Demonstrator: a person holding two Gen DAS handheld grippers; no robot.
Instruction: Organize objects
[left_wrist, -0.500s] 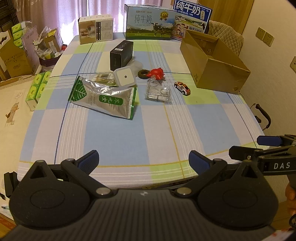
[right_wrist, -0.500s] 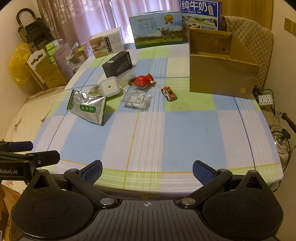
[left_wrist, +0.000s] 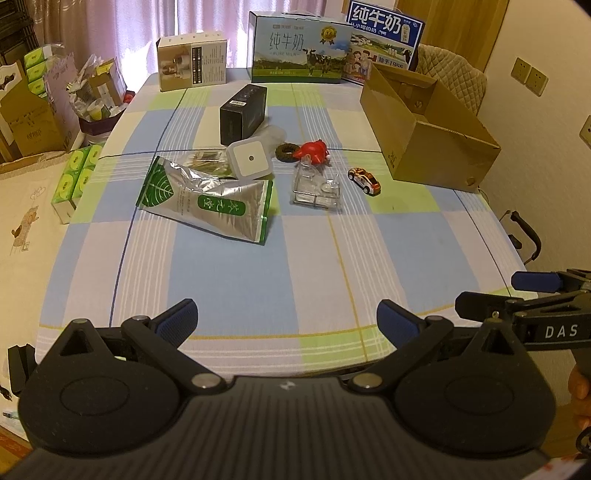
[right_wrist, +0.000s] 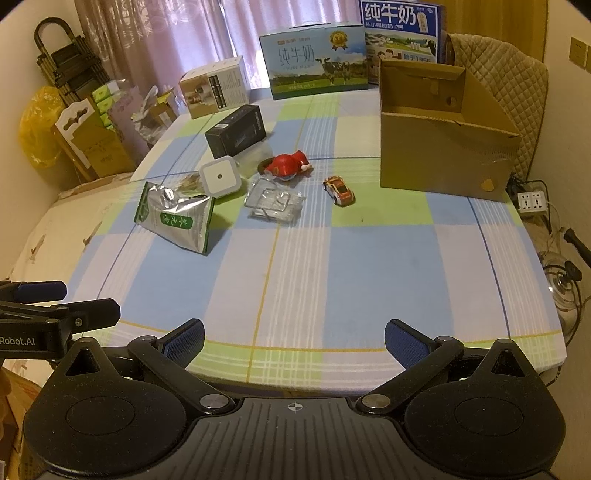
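Lying in a loose cluster past the middle of the checked tablecloth (left_wrist: 295, 258) are the things to sort: a silver tea pouch (left_wrist: 207, 201) with green panels and Chinese characters, a white square night light (left_wrist: 251, 160) touching its far edge, a black box (left_wrist: 243, 112) behind that, a red toy (left_wrist: 314, 151) beside a dark ring (left_wrist: 286, 151), a clear plastic tray (left_wrist: 317, 184) and a toy car (left_wrist: 364, 180). An open cardboard box (left_wrist: 424, 136) stands just right of the car. Along the far edge stand milk cartons (left_wrist: 301, 48) reading 纯牛奶 and "PURE MILK", with a beige printed box (left_wrist: 192, 64) to their left. Both grippers hover over the near edge, well apart from the cluster: the left gripper (left_wrist: 286, 321) has its fingers spread and empty, and so does the right gripper (right_wrist: 293, 334), whose side shows "DAS"; the left's side reads "Robot.AI"
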